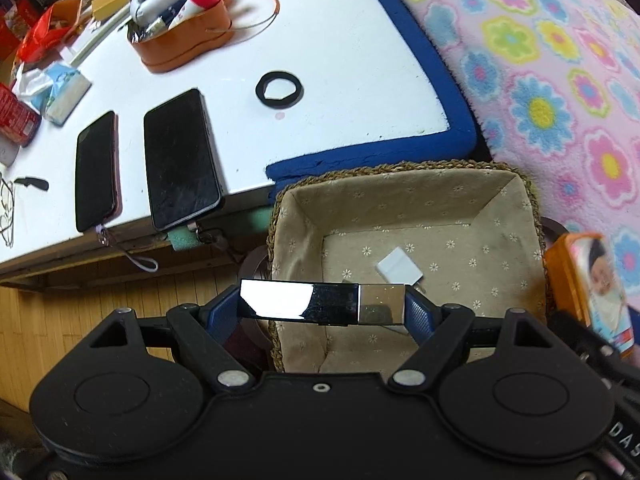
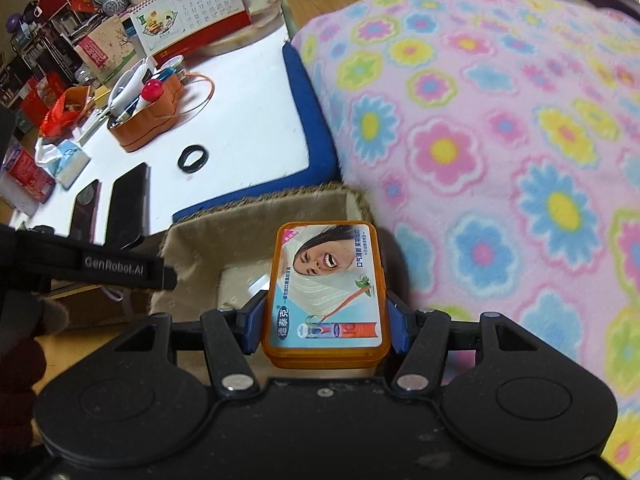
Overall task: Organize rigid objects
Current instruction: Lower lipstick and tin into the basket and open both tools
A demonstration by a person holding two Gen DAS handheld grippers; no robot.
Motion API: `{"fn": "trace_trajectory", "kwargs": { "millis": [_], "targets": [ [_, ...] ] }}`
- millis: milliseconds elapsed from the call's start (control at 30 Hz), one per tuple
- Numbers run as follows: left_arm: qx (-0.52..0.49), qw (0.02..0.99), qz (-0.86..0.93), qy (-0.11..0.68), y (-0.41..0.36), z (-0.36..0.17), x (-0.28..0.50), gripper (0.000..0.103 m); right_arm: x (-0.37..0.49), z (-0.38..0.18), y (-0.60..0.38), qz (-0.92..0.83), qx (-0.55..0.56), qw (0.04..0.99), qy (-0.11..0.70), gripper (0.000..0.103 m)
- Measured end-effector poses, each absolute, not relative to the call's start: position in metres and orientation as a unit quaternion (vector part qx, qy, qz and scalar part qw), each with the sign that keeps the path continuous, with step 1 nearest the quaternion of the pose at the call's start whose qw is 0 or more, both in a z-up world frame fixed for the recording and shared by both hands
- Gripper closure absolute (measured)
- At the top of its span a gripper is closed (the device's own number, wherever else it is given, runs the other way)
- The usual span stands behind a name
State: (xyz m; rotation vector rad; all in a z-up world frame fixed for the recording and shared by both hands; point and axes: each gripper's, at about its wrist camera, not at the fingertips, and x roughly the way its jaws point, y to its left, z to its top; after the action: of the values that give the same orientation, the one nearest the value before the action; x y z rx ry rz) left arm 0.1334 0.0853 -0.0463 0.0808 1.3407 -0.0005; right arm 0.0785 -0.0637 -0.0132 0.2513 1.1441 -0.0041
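Note:
My left gripper (image 1: 322, 304) is shut on a glossy black and silver bar (image 1: 320, 303), held crosswise above the near side of a woven, cloth-lined basket (image 1: 500, 184). A small white block (image 1: 399, 267) lies on the basket floor. My right gripper (image 2: 326, 308) is shut on an orange tin with a printed lid (image 2: 326, 292), held over the basket's right edge (image 2: 256, 204); the tin also shows at the right in the left wrist view (image 1: 588, 288). A black ring (image 1: 279, 88) and two phones (image 1: 180, 160) lie on the white table.
The white table with a blue padded rim (image 1: 360, 160) stands behind the basket. An orange organizer (image 1: 184, 36), tissue pack (image 1: 66, 98) and red box (image 1: 16, 120) sit on it. A flowered blanket (image 1: 540, 60) lies to the right. The left gripper's arm (image 2: 112, 266) crosses the right wrist view.

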Motion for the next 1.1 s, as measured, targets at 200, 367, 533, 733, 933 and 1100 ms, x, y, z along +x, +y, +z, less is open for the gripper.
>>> {"fn": "trace_trajectory", "kwargs": {
  "millis": [200,367,533,733,933,1100],
  "targets": [
    [0.016,0.767,0.002,0.641,0.091,-0.054,0.137,0.025,0.086,-0.01,-0.061,-0.002,0.117,0.833,0.54,0.044],
    [0.027,0.77,0.002,0.637,0.087,-0.053,0.135,0.023,0.092,-0.012,-0.056,-0.008,0.113,0.831,0.545,0.044],
    [0.02,0.763,-0.003,0.646,0.089,-0.056,0.136,0.018,0.093,-0.018,-0.054,-0.017,0.11,0.826,0.552,0.043],
    [0.019,0.757,-0.019,0.653,0.086,-0.058,0.133,0.018,0.087,-0.028,-0.054,-0.024,0.113,0.818,0.564,0.043],
    [0.04,0.77,-0.024,0.637,0.08,-0.05,0.128,0.018,0.08,-0.035,-0.054,-0.022,0.114,0.812,0.573,0.042],
    [0.03,0.766,-0.016,0.642,0.088,-0.052,0.13,0.018,0.077,-0.032,-0.055,-0.02,0.108,0.816,0.567,0.038]
  ]
}}
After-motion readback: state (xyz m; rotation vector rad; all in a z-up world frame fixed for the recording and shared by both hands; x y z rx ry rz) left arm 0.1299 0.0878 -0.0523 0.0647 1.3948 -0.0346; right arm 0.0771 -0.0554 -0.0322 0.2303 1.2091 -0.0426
